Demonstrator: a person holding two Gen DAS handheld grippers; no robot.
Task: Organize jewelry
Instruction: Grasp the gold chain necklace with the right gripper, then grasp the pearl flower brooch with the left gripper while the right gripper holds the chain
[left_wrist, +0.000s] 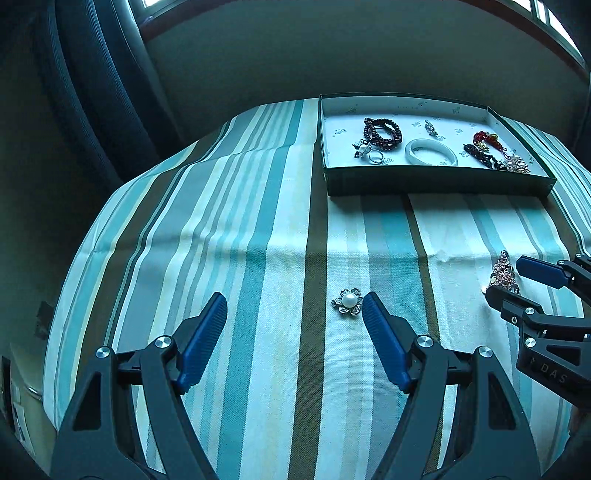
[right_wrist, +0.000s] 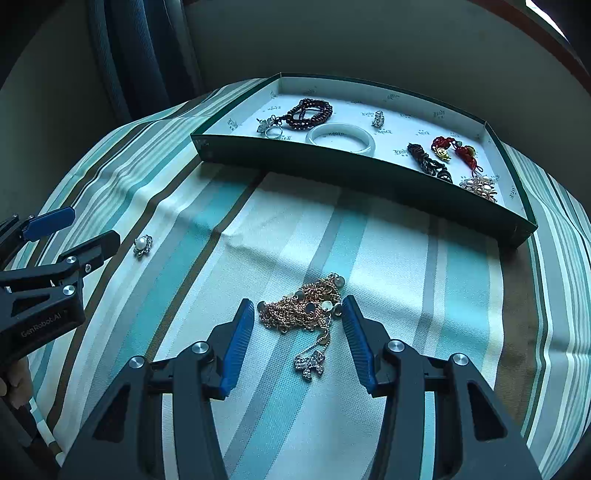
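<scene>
Grippers over the last loose pieces

Fingers of my left gripper stand wide apart above the striped tablecloth, gripping nothing; the pearl flower brooch lies between them, just beside the right-hand finger, and I cannot tell whether they touch. My right gripper is partly open, its blue pads either side of the tangled gold chain necklace without pressing it; the rhinestone bow pendant lies nearer me. Beyond, the green tray holds dark beads, a white bangle, a ring and a red knotted charm.
</scene>
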